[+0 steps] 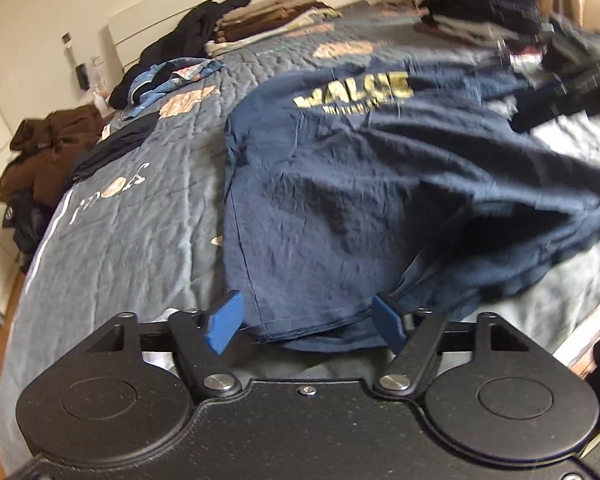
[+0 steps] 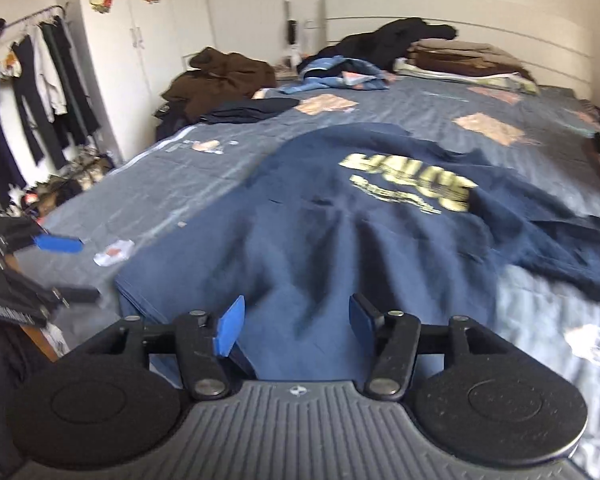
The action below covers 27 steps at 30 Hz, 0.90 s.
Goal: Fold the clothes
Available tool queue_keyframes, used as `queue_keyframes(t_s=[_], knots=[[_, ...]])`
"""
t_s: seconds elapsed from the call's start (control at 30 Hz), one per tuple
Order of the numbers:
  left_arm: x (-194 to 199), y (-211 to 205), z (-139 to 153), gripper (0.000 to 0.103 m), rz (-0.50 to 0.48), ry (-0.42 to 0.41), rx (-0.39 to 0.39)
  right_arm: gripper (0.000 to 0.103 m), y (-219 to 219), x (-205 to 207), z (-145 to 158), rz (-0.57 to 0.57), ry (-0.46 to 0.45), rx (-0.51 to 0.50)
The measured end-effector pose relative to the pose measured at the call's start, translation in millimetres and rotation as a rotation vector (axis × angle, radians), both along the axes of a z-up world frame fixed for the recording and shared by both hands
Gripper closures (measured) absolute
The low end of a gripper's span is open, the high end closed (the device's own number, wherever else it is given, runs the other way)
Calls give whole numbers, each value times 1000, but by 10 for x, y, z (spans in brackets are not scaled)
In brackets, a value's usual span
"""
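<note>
Bedroom scene, and a grey-blue quilted bedspread (image 1: 160,216) covers the bed from foot to white headboard (image 2: 460,12). Left hand-held gripper (image 1: 306,322) hangs at the near edge, blue fingers (image 1: 224,326) spread wide apart, nothing pinched; the hem of the navy T-shirt (image 1: 340,184) lies just between and beyond them. Right hand-held gripper (image 2: 296,326) is likewise open, its fingers apart over the same navy T-shirt (image 2: 320,248), the cloth rumpled into ridges running away from it. That shirt lies spread in the middle of the bed, gold lettering (image 2: 412,186) face up, one side bunched and lifted to the right in the left wrist view. In the right wrist view the other tool's blue finger (image 2: 58,244) pokes in at the left, clear of the shirt. Out along the edges now: dark folded piece (image 1: 112,148) by the left side, a blue patterned garment (image 1: 172,80) further up, brown and tan folded stack (image 2: 460,60) at the headboard, dark stacked clothes (image 1: 484,12) far right. Open bedspread remains left of the shirt. Brown heap (image 2: 220,80) sits off the far-left corner, with a hanging rail of clothes (image 2: 40,72) by the wall.
</note>
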State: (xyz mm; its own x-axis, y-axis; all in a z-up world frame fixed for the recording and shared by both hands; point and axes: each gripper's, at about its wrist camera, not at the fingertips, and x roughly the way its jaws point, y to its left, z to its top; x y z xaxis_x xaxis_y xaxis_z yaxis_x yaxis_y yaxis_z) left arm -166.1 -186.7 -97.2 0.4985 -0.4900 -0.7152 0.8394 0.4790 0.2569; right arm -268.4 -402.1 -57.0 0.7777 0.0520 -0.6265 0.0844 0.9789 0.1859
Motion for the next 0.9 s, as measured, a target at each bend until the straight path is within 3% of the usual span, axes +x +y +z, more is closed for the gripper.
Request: queue_keyframes(t_s=[0.07,0.13,0.3,0.43,0.47,0.53,0.7,0.9], knots=[[22,-36,-90,52,-23,-30,38,42,32,124,-86,35,46,44],[27,-83,-190,68,-52,-60,75,42,49,164,-202,71,95,75],[-69,-238,-495,69,-153,-127,162,42,237,52,-488,140,165,-15],[-101,-281,-631,70,-180,-199,183,42,299,62,-511,141,149,-30],[-112,-299,-653,74,-192,-220,186,42,283,63,-511,136,142,-20],[-132,-317,-677,95,-210,-252,192,42,246,64,-516,119,133,-9],[-131,-321,-676,100,-220,-278,203,42,152,67,-579,72,142,7],[-99,-373,-755,98,-225,-301,249,42,235,67,-611,142,179,19]])
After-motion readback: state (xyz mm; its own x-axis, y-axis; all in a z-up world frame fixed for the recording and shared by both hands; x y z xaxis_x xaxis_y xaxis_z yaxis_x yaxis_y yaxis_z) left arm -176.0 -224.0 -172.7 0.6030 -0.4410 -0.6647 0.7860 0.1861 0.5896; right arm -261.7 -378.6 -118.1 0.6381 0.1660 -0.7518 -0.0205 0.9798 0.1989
